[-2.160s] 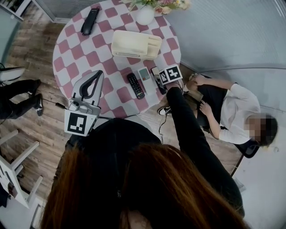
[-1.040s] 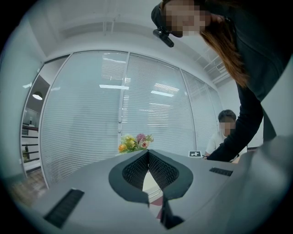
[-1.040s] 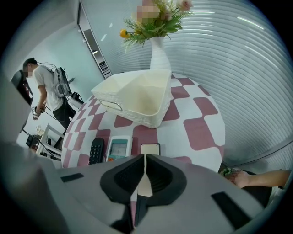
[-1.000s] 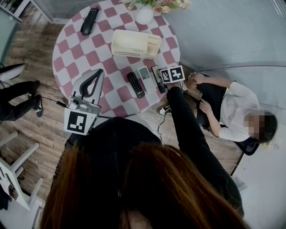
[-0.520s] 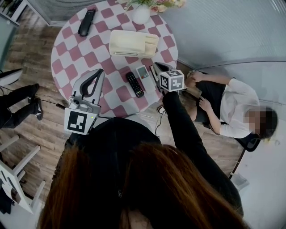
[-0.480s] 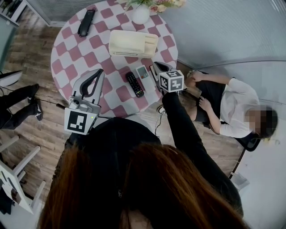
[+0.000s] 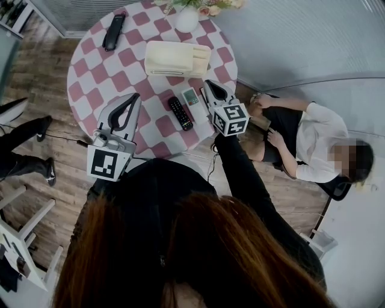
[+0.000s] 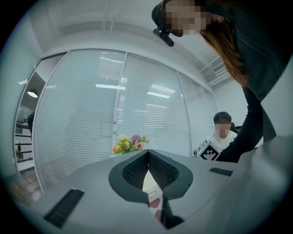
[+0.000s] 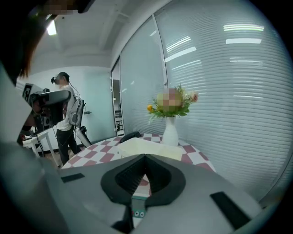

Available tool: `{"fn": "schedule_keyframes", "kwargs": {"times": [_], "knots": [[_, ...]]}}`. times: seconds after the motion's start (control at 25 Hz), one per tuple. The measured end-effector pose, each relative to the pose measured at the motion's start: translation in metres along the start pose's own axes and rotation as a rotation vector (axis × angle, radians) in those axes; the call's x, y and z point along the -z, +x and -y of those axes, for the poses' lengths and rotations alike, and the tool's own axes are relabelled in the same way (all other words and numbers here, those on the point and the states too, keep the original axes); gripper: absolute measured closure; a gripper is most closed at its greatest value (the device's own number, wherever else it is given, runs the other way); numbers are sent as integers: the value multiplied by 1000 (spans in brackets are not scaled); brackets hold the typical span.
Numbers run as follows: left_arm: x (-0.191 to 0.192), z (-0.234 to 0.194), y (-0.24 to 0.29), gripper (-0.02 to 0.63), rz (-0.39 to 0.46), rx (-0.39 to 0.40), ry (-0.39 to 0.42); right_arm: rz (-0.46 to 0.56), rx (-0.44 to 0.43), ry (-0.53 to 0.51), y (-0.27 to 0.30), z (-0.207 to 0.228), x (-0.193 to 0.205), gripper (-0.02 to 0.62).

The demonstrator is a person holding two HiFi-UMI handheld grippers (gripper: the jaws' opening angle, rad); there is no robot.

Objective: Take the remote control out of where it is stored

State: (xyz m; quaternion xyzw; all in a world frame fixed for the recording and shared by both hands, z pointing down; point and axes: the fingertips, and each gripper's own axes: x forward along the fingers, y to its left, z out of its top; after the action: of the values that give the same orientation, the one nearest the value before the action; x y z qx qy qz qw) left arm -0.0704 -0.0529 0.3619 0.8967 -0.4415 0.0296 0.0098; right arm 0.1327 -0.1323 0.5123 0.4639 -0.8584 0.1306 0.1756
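A cream storage box (image 7: 177, 60) stands on the round pink-and-white checked table (image 7: 96, 66). In front of it lie a long black remote (image 7: 180, 113) and a small grey remote (image 7: 191, 97). My right gripper (image 7: 207, 83) hovers over the table's right edge just right of the grey remote, shut with nothing between its jaws. In the right gripper view its tips (image 9: 145, 156) meet, and the grey remote (image 9: 137, 211) shows below them, the box (image 9: 146, 147) beyond. My left gripper (image 7: 133, 97) hangs shut and empty over the near left of the table; its tips (image 8: 148, 151) touch.
A white vase (image 7: 186, 18) of flowers stands behind the box. A black object (image 7: 113, 31) lies at the table's far left. A person in white (image 7: 313, 147) sits right of the table, and another person's legs (image 7: 24, 141) are at the left. Glass walls lie behind.
My right gripper has risen from low at the table's right edge and tilted up, its marker cube swinging toward me. The left gripper and both remotes have stayed put.
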Motion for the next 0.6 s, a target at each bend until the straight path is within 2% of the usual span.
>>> {"fn": "schedule_keyframes", "kwargs": {"times": [0.32,0.6], "knots": [[-1,2,3,597,3,16,1,69,-13,-107,-23,-36,-29,580],[0,6,7,597,6,31,-2,166,-19,-111,-47,-62,-65,580]]}}
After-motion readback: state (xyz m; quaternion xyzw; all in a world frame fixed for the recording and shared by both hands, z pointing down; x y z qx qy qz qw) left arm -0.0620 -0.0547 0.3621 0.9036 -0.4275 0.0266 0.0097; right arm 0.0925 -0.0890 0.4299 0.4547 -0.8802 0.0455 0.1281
